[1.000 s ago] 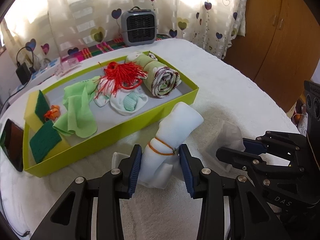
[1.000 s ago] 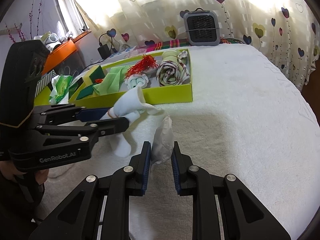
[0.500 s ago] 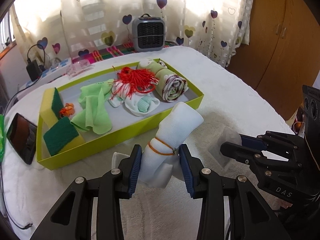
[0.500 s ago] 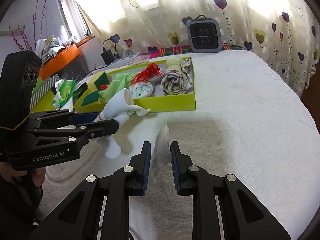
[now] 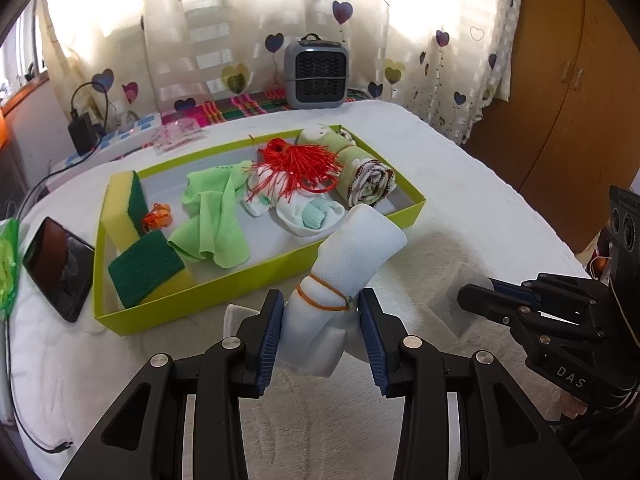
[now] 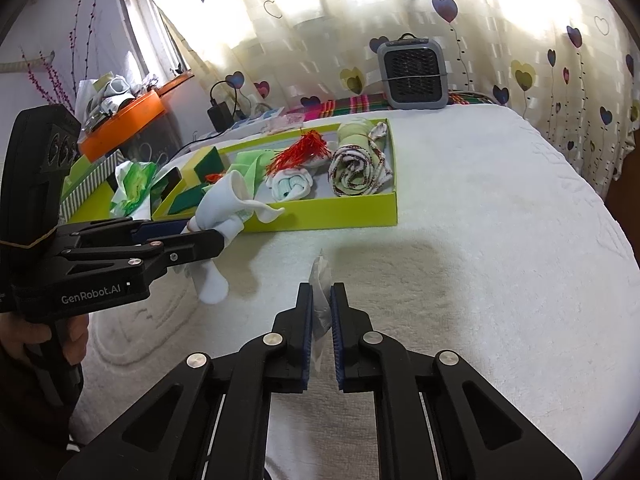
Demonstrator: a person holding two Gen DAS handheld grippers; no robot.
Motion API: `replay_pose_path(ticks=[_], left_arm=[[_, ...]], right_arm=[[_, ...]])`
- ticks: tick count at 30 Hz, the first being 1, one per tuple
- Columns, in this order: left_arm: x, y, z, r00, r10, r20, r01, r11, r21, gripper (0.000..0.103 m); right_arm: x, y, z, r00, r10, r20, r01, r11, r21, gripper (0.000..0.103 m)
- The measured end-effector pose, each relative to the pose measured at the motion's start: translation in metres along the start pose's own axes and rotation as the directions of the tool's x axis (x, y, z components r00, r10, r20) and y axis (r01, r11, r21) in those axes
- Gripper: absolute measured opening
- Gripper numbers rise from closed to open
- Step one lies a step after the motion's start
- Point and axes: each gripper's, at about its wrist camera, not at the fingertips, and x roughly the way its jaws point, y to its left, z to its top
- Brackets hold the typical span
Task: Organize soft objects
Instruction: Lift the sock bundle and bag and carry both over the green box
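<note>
The left gripper (image 5: pixel 320 332) held a rolled white cloth (image 5: pixel 352 256), its fingers (image 5: pixel 270 332) pressed on either side just below the orange rubber band (image 5: pixel 322 298), with the roll raised clear of the white bedspread (image 5: pixel 460 184) and close to the near wall of the green tray (image 5: pixel 256 276). The right gripper (image 6: pixel 321 320) had its fingers nearly together, pinching a thin clear plastic wrapper (image 6: pixel 320 284) that stood up between them. The tray already contained sponges, a green cloth, a red tassel and a rolled towel (image 5: pixel 366 178). The cloth was judged light, soft and compressible; the banded waist appeared the firmest place to grip, since the loose tail (image 6: pixel 210 284) below would sag. The wrapper was judged flimsy and slippery, liable to slide from a weak pinch
</note>
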Motion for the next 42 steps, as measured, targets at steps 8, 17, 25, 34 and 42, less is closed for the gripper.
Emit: replay_pose_path(ticks=[8, 17, 25, 34, 42], left_arm=[[-0.007, 0.007, 0.001, 1.0, 0.007, 0.018, -0.007, 1.0, -0.015, 0.037], [-0.013, 0.019, 0.006, 0.999, 0.021, 0.033, -0.02, 0.999, -0.041, 0.037], [-0.017, 0.037, 0.019, 0.997, 0.055, 0.055, -0.051, 0.996, -0.072, 0.037], [-0.015, 0.058, 0.037, 0.993, 0.094, 0.065, -0.086, 0.99, -0.111, 0.037], [-0.005, 0.069, 0.053, 0.992, 0.103, 0.068, -0.093, 0.987, -0.131, 0.037]], right_arm=[[-0.004, 0.002, 0.006, 1.0, 0.005, 0.029, -0.005, 1.0, -0.001, 0.004], [-0.003, 0.007, 0.019, 0.998, 0.032, 0.046, -0.032, 0.999, -0.002, 0.004], [-0.001, 0.01, 0.042, 0.996, 0.054, 0.074, -0.053, 0.999, -0.012, 0.004], [0.01, 0.012, 0.07, 0.993, 0.073, 0.092, -0.072, 0.997, -0.013, 0.004], [0.019, 0.011, 0.097, 0.99, 0.077, 0.115, -0.077, 0.997, -0.008, 0.004]])
